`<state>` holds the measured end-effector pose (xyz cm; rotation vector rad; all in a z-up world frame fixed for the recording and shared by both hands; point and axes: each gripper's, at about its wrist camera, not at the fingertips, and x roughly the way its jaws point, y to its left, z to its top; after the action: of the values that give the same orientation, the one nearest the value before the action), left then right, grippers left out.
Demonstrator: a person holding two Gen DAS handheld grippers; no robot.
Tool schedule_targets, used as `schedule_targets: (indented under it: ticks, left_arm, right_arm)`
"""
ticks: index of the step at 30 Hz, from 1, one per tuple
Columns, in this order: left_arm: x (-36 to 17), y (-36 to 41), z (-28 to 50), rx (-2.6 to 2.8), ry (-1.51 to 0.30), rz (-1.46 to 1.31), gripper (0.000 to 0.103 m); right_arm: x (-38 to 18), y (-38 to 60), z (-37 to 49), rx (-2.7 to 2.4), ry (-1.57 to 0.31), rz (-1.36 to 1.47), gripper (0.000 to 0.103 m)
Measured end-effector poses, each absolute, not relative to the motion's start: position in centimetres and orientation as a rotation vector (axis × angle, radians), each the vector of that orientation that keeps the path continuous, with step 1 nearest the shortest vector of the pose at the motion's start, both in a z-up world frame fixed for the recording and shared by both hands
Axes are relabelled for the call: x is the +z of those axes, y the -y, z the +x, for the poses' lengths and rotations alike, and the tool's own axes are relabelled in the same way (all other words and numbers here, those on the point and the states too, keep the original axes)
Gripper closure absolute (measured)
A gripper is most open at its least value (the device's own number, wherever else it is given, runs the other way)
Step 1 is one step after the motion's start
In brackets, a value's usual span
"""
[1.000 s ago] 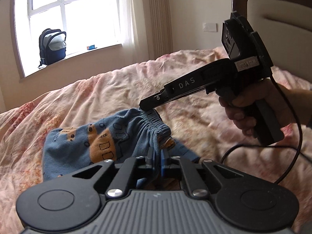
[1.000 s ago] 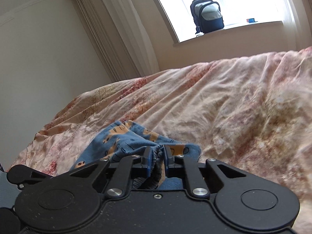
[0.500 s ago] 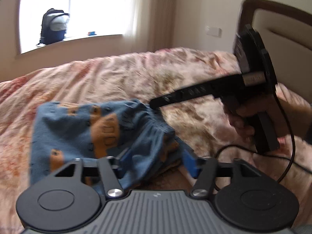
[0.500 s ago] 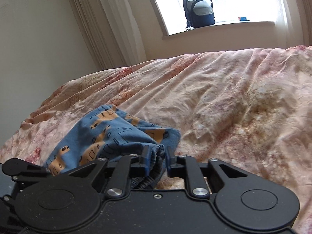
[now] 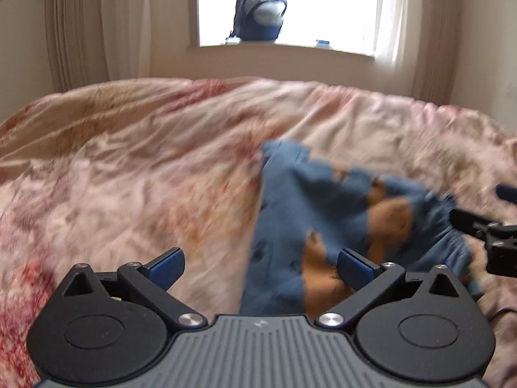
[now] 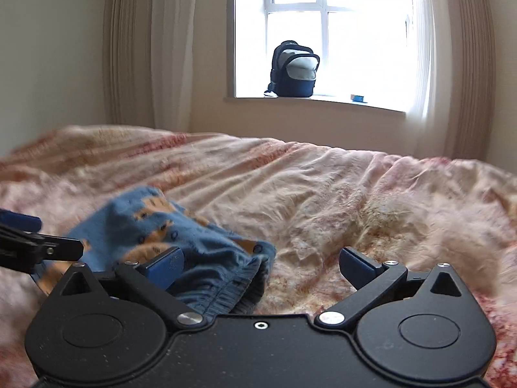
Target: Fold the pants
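The small blue pants (image 5: 323,213) with orange car prints lie folded in a bundle on the bed. In the left wrist view they sit right of centre, blurred by motion. My left gripper (image 5: 260,263) is open and empty, its right finger over the pants' near edge. In the right wrist view the pants (image 6: 194,245) lie at the lower left, with the gathered waistband nearest the camera. My right gripper (image 6: 260,262) is open and empty, its left finger over the waistband. The other gripper's finger pokes in at each view's edge.
A pink floral bedspread (image 6: 339,200) covers the whole bed. A dark backpack (image 6: 295,69) stands on the window sill ahead, between pale curtains. A black cable (image 5: 499,313) lies at the right edge of the left wrist view.
Both grippers have opened and let go of the pants' waistband. Both have swung round to face the window, and the pants now rest on the bed.
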<state>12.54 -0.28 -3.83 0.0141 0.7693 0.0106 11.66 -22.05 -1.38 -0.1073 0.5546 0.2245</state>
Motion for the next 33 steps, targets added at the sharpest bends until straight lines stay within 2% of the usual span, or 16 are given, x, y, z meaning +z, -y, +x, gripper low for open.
schedule_targets:
  ticks: [6,17,24,29,33]
  left_arm:
    - [-5.3,-1.3,12.1,-0.001,-0.798,-0.086,0.000]
    - [-6.0,-2.5,12.2,-0.026,-0.817,-0.127,0.000]
    - [-4.3,-2.4,12.0,-0.021,-0.760,-0.146,0.000]
    - [-6.2,-1.8,12.5,-0.023,-0.817,-0.054,0.000]
    - [-6.3,-3.5,12.0,-0.042,-0.831,-0.137,0.000]
  right_arm:
    - [-3.3,21.3,10.8,0.200,-0.606,-0.182,0.001]
    - [-4.2,22.6,10.0,0.209,-0.622,-0.139,0.001]
    - [-2.3,23.6,9.9,0.212,-0.515,-0.072,0.001]
    - [-3.0,21.9,12.2,0.195,-0.570,-0.137,0.001]
    - [-4.6,22.8,11.6,0.194,-0.611,-0.173,0.001]
